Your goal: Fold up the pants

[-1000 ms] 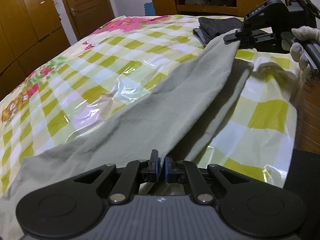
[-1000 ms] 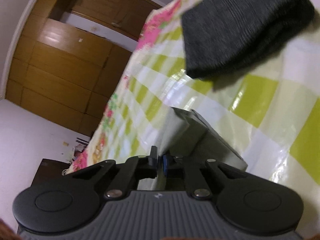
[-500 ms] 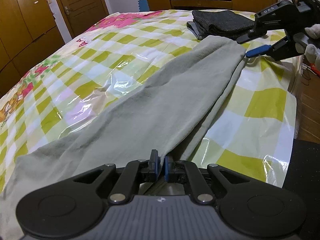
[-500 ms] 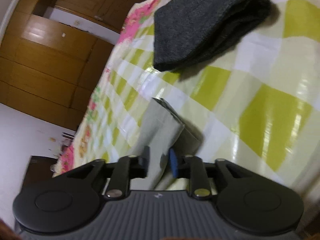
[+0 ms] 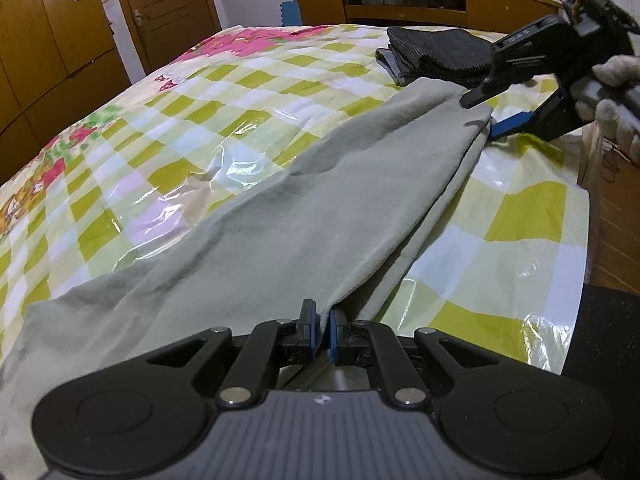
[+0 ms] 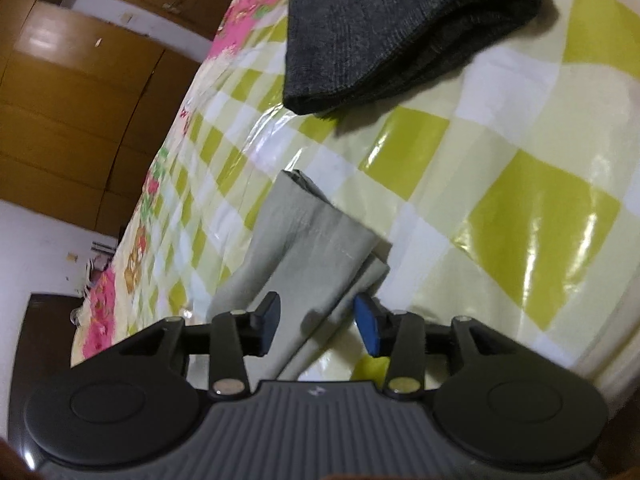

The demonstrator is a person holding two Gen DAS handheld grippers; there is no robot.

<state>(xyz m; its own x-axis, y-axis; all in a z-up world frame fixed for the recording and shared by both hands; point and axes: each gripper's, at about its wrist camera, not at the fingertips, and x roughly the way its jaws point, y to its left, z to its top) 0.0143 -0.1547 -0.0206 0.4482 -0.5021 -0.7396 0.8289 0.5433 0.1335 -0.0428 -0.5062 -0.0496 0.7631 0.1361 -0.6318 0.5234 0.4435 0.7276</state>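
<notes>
Pale grey-green pants (image 5: 280,232) lie stretched across the checked bed, one leg laid over the other. My left gripper (image 5: 321,330) is shut on the pants' near edge. My right gripper (image 6: 316,322) is open, its jaws standing either side of the far leg ends (image 6: 308,232), which rest on the bed. The right gripper (image 5: 492,108) also shows at the far right in the left wrist view, held by a gloved hand.
A folded dark grey garment (image 5: 440,56) (image 6: 392,28) lies beyond the leg ends. The bed's right edge (image 5: 580,248) drops to the floor. A wooden cabinet (image 5: 420,0) stands behind, wardrobes (image 5: 52,40) at left.
My right gripper opened and let go of the leg ends, which dropped flat onto the bed. The left gripper stays shut on the pants.
</notes>
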